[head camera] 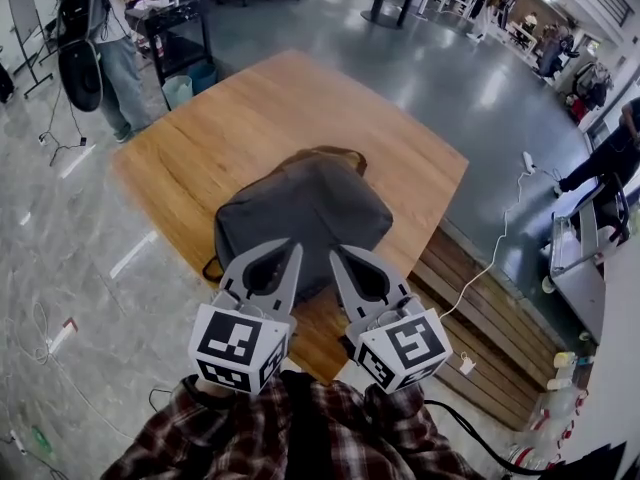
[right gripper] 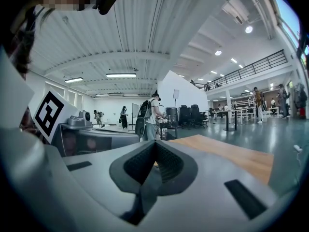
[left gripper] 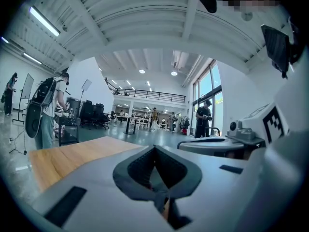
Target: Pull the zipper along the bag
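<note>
Grey polished floor [head camera: 400,58] spreads round a wooden table [head camera: 230,118] in the head view; a grey bag [head camera: 300,218] lies flat on the near half of it, its brown handle at the far end. The zipper can't be made out from here, so whether it is run shut or open is unclear. The left gripper [head camera: 290,255] and right gripper [head camera: 338,258] hang side by side at the bag's near edge, tips pointing toward it; both are apart from the fabric, as far as this angle shows.

Left gripper view: the jaws are pressed together at the tips with nothing between them; the camera looks out over the table [left gripper: 63,158] into the hall, and the bag does not show.

Right gripper view: the same; jaws closed on nothing, table [right gripper: 231,153] to the right, no bag in sight.

With both grippers off the bag, this fits either a zipper waiting to be run or one already run and let go. If a pull is still due, the soft bag, with nothing holding it, would likely slide or bunch toward the puller; loose fabric could catch in the slider; closed tips would push the small tab away rather than take it.
</note>
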{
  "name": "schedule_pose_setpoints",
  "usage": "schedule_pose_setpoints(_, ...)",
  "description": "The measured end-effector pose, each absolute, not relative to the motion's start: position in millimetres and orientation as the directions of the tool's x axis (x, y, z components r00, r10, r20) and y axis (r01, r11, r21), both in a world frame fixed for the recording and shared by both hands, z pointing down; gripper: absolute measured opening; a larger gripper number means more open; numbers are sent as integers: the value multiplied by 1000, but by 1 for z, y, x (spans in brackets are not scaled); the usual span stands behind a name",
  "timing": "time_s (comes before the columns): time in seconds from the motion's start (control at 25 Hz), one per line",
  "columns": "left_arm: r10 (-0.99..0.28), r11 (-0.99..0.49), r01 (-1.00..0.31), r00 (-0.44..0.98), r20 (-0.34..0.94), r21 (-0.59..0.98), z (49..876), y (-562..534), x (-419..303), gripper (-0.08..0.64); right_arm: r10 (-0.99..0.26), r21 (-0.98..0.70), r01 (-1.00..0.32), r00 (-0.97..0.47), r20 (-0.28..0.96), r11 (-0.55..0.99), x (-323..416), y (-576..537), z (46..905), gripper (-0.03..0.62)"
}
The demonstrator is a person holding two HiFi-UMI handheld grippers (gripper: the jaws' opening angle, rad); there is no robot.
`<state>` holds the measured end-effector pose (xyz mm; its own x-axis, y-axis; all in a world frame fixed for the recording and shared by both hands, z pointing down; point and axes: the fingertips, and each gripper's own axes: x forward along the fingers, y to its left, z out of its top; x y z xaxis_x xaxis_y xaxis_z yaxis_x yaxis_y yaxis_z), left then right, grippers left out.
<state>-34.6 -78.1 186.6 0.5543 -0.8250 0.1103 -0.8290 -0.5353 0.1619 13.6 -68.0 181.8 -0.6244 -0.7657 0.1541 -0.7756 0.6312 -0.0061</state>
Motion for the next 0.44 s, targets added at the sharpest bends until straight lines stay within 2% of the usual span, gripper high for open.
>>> schedule_pose_setpoints(0.44,-826,-535,-832,552,115,148,191,-72,-32,10,-759,-11,-771,-629,166,636,16,-64,188,11)
